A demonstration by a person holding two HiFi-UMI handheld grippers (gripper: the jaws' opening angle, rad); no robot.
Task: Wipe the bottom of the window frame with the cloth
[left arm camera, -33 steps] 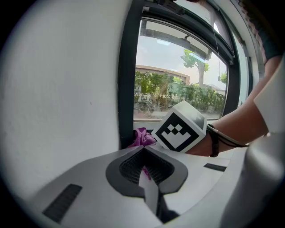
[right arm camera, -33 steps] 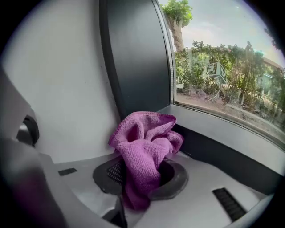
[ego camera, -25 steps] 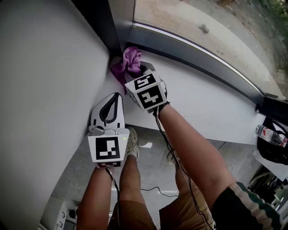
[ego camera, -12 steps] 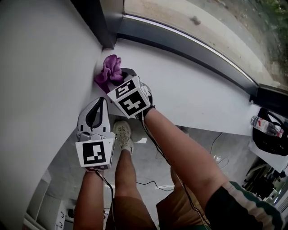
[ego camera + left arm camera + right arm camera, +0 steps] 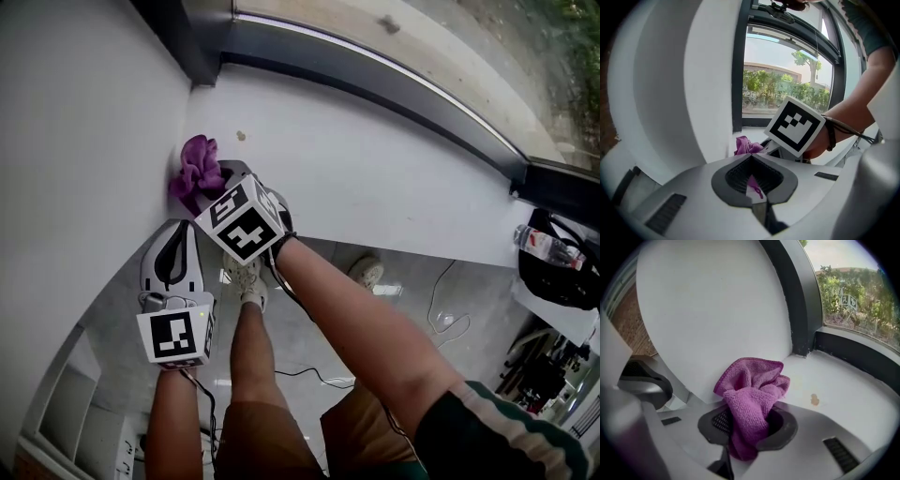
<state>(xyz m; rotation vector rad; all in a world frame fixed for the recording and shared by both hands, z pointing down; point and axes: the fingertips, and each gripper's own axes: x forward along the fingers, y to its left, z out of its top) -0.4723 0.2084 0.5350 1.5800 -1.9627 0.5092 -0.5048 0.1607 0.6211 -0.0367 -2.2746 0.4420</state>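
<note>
A crumpled purple cloth (image 5: 195, 169) lies against the white wall at the left end of the white sill (image 5: 375, 178). The right gripper (image 5: 214, 187) is shut on it. In the right gripper view the cloth (image 5: 752, 394) bulges out between the jaws of the right gripper (image 5: 749, 427). The dark bottom of the window frame (image 5: 375, 70) runs behind the sill, apart from the cloth. A small brown spot (image 5: 814, 399) marks the sill beyond the cloth. The left gripper (image 5: 178, 236) hangs below the sill edge, shut and empty. In its own view the left gripper (image 5: 752, 161) points at the cloth (image 5: 746, 144).
The white wall (image 5: 75, 141) stands close on the left. The frame's dark upright post (image 5: 797, 301) meets the sill in the corner. The person's legs and shoes (image 5: 246, 277) stand on the grey floor with cables (image 5: 441, 314). A dark bag with a bottle (image 5: 553, 267) sits at the right.
The right gripper has drawn the cloth back from the frame corner toward the sill's near edge, along the wall. The brown spot now shows. The left gripper stayed beside it, shut.
</note>
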